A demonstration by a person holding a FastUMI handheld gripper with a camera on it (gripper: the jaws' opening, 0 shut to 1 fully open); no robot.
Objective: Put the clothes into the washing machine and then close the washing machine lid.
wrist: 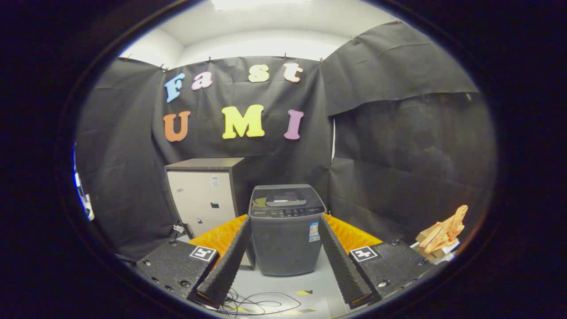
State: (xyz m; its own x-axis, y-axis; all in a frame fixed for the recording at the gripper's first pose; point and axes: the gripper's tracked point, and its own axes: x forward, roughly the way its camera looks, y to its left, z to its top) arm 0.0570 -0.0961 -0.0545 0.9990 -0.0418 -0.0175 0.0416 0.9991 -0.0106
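The task is judged to be at its start, with nothing yet accomplished. The gripper [283, 270] is held level, its jaws spread wide apart and nothing gripped between them. The washing machine [285, 230] is seen straight ahead, framed in the gap between the jaws and standing on the floor [283, 288] beyond their tips; no contact with it is made. Its lid [285, 197] appears to lie flat and closed over the top, behind the strip of control buttons, so an opening step is likely to be required before anything can be loaded. The clothes [445, 230], an orange bundle, are noted well off to the right of the machine, beyond the right jaw, heaped on what looks like a small box or stack of cardboard [436, 252]; the exact support cannot be resolved. The bundle is well apart from both the machine and the jaws. A cabinet [206, 199] with a pale door stands just beside the machine on its left, against the booth wall. Loose cables [257, 305] are seen on the floor below the jaw tips. Remaining, by judgement: lid raised, bundle fetched from the right, carried over and dropped into the drum, lid lowered. The interior of the drum cannot be seen, so its contents are recorded as unknown.
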